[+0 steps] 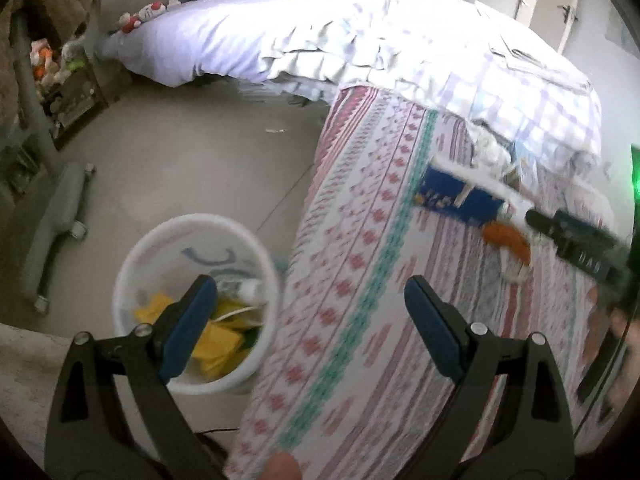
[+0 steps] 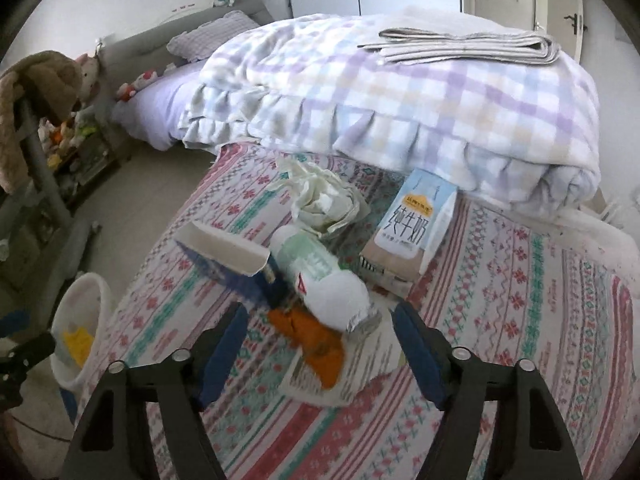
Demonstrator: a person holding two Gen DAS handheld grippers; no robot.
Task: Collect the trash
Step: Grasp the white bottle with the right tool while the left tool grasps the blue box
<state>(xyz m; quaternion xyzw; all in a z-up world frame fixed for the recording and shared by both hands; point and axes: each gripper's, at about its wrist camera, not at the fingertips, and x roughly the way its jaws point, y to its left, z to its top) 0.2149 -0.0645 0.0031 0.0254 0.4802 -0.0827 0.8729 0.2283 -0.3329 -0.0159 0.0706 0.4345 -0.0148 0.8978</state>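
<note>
A white trash bin [image 1: 192, 248] stands on the floor beside the bed, holding yellow wrappers and a white bottle; it also shows in the right wrist view [image 2: 82, 308]. My left gripper [image 1: 310, 300] is open and empty, above the bin's right rim and the bed edge. On the patterned bedspread lie a white-green bottle [image 2: 320, 276], a blue box [image 2: 236, 260], an orange peel [image 2: 316, 344], a milk carton [image 2: 412, 224], a printed paper [image 2: 360, 364] and crumpled paper [image 2: 324, 196]. My right gripper [image 2: 320, 328] is open, just before the bottle's foil end.
A folded plaid quilt [image 2: 400, 100] with newspapers [image 2: 464, 46] on top lies behind the trash. A grey stand base [image 1: 56, 220] lies on the floor left of the bin. A shelf of toys [image 1: 60, 68] stands at far left.
</note>
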